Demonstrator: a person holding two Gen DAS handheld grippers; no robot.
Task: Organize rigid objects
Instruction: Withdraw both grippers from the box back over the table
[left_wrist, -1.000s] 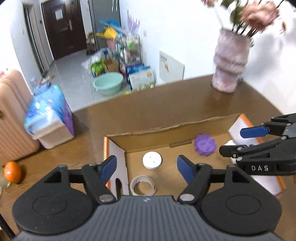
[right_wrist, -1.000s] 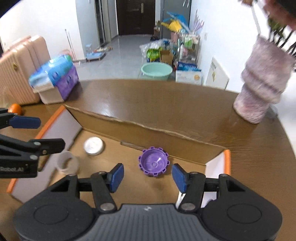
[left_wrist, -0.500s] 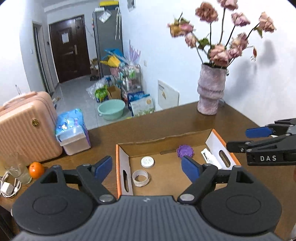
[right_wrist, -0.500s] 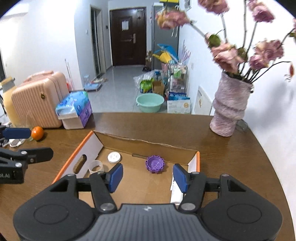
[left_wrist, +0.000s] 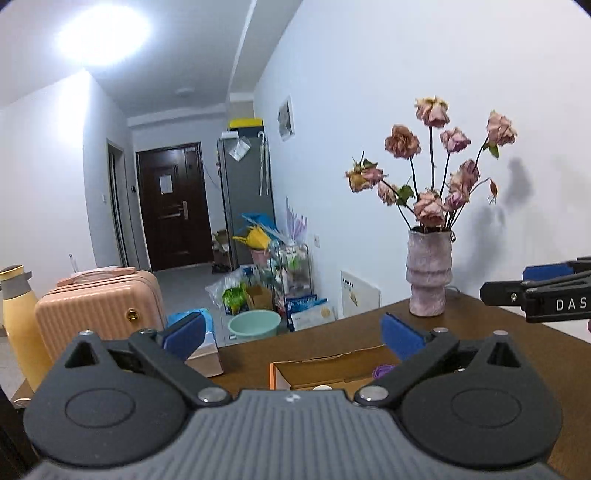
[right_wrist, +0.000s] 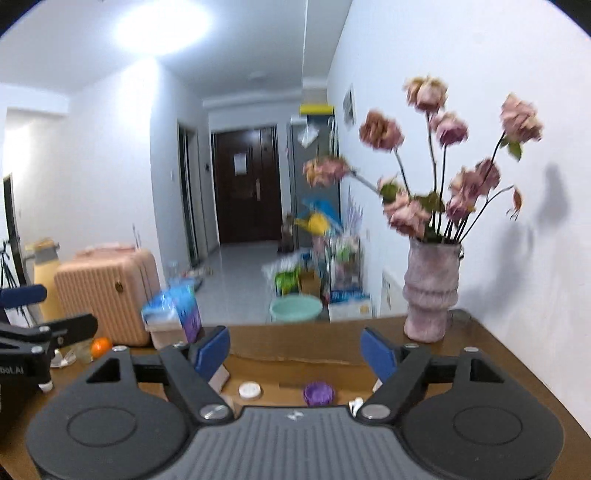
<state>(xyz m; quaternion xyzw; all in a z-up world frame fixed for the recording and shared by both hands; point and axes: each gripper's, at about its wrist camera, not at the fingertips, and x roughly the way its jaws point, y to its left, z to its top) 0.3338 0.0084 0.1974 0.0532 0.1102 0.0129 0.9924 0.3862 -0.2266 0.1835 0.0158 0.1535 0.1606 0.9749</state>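
The purple cap (right_wrist: 318, 393) lay low in the middle of the right wrist view, inside the box (right_wrist: 295, 360), open side up as far as the blur allowed. It is round, so no long axis could be told. A white cap (right_wrist: 250, 390) lay just left of it. In the left wrist view the box (left_wrist: 325, 371) sat at lower centre, its long side running left to right. The left hand-held gripper (left_wrist: 293, 334) was released, jaws opening, nothing between them. The right hand-held gripper (right_wrist: 295, 350) was likewise released and opening, empty. On the worktop (right_wrist: 480, 354) a vase (right_wrist: 430, 290) stood at right.
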